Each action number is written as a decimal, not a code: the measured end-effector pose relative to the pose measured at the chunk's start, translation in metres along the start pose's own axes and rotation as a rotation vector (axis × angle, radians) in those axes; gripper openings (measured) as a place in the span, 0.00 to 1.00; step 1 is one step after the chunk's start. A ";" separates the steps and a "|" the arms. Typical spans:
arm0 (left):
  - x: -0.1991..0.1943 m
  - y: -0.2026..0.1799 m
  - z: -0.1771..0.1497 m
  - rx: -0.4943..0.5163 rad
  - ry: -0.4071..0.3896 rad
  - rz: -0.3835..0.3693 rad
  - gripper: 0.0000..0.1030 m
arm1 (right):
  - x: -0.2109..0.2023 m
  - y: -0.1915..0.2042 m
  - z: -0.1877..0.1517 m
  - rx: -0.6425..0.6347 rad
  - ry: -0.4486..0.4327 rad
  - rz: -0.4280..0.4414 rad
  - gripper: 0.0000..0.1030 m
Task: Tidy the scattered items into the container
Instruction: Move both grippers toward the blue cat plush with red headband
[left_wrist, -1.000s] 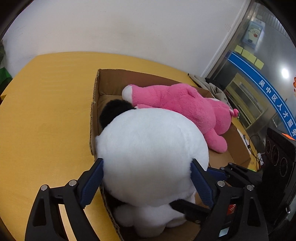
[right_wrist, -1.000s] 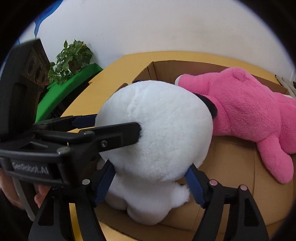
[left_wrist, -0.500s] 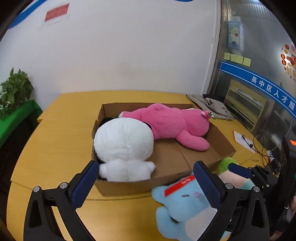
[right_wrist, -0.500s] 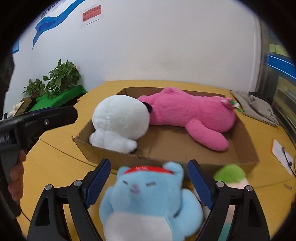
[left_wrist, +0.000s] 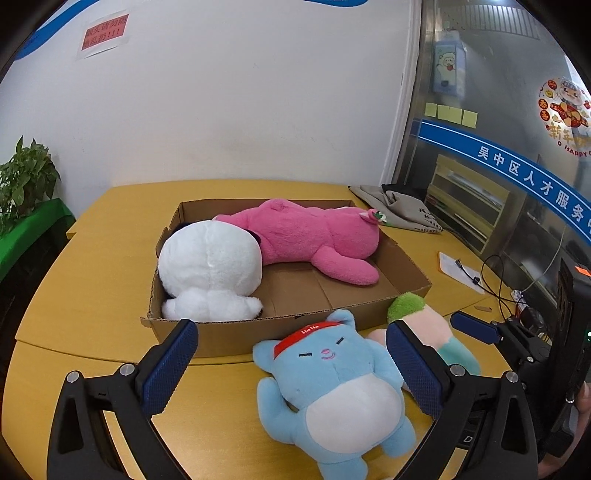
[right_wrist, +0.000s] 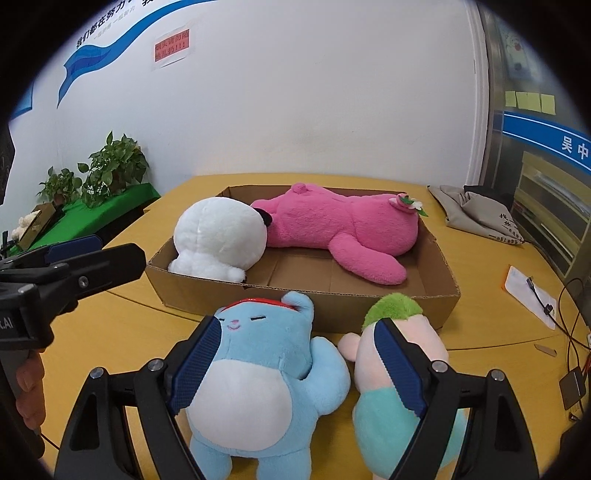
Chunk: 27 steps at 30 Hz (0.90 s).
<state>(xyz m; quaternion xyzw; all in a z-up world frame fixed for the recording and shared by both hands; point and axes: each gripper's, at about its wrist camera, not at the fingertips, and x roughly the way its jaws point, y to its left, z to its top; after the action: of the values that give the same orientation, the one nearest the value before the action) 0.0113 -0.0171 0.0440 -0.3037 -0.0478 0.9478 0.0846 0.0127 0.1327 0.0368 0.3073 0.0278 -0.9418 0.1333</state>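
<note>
A shallow cardboard box (left_wrist: 332, 321) (right_wrist: 448, 291) holds a white round plush (left_wrist: 210, 269) (right_wrist: 221, 240) at its left end and a pink plush (left_wrist: 314, 236) (right_wrist: 343, 229) lying along the back. A blue bear plush (left_wrist: 332, 387) (right_wrist: 258, 373) lies on its back on the table in front of the box. Beside it on the right lies a pink plush with green hair and a teal bottom (left_wrist: 424, 325) (right_wrist: 399, 369). My left gripper (left_wrist: 291, 369) is open and empty, above the blue bear. My right gripper (right_wrist: 299, 365) is open, with the blue bear between its jaws, not touching.
The yellow wooden table (left_wrist: 92, 266) carries a grey cloth bag (left_wrist: 399, 210) (right_wrist: 480, 214), a paper with a cable (left_wrist: 461, 269) (right_wrist: 528, 295) and wires at the right. Potted plants (right_wrist: 110, 170) stand on a green ledge at the left. A white wall is behind.
Both grippers let go of the white plush in the box and pulled back and up. The blue bear and the green-haired plush have come into view in front of the box.
</note>
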 end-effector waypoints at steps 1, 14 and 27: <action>-0.001 0.000 0.000 0.004 0.002 -0.001 1.00 | 0.000 0.000 -0.001 0.002 0.000 0.002 0.83; 0.020 0.008 -0.020 -0.040 0.089 -0.070 1.00 | 0.002 -0.001 -0.007 0.005 0.014 0.009 0.83; 0.062 0.029 -0.046 -0.107 0.208 -0.119 1.00 | 0.014 0.003 -0.021 -0.035 0.072 0.092 0.83</action>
<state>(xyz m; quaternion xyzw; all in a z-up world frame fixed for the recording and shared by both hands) -0.0154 -0.0319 -0.0327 -0.4012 -0.1071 0.9005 0.1291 0.0146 0.1296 0.0111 0.3394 0.0347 -0.9225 0.1807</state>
